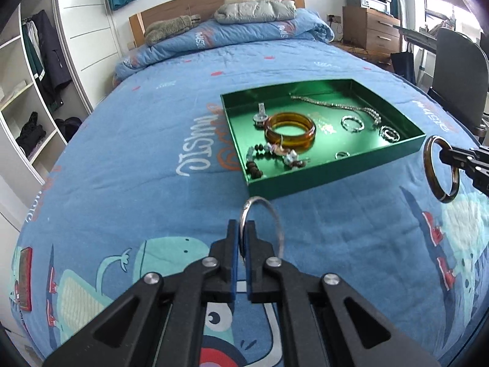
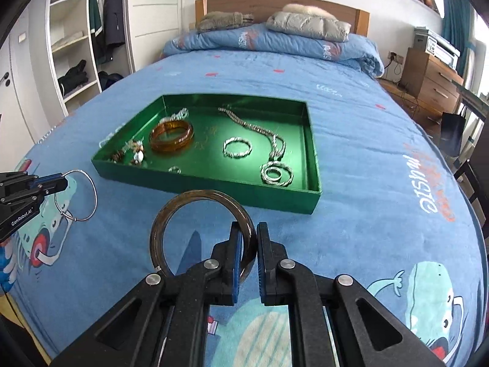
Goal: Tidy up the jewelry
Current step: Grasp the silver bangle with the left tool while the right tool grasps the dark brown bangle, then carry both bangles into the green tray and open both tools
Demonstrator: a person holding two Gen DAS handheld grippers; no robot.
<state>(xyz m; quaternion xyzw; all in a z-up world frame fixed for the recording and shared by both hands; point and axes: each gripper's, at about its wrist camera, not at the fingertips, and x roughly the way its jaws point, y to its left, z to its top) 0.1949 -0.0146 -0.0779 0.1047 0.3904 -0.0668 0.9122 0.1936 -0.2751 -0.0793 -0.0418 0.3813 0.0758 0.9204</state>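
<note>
My left gripper (image 1: 243, 227) is shut on a thin silver bangle (image 1: 276, 220), held upright above the blue bedspread just in front of the green tray (image 1: 336, 171). From the right wrist view the same gripper (image 2: 62, 182) and silver bangle (image 2: 91, 195) sit at the left edge. My right gripper (image 2: 247, 229) is shut on a dark brown bangle (image 2: 171, 211), also near the tray's (image 2: 207, 183) front wall. In the tray lie an amber bangle (image 1: 288, 131), a bead bracelet (image 1: 275, 153), silver bracelets (image 1: 353, 122) and a chain necklace (image 1: 330, 104).
The tray rests on a bed with a blue cartoon bedspread (image 1: 137, 168). A folded quilt and grey jacket (image 1: 256, 10) lie by the headboard. An open wardrobe (image 1: 30, 76) stands left, a wooden dresser (image 1: 369, 30) and chair (image 1: 458, 70) right.
</note>
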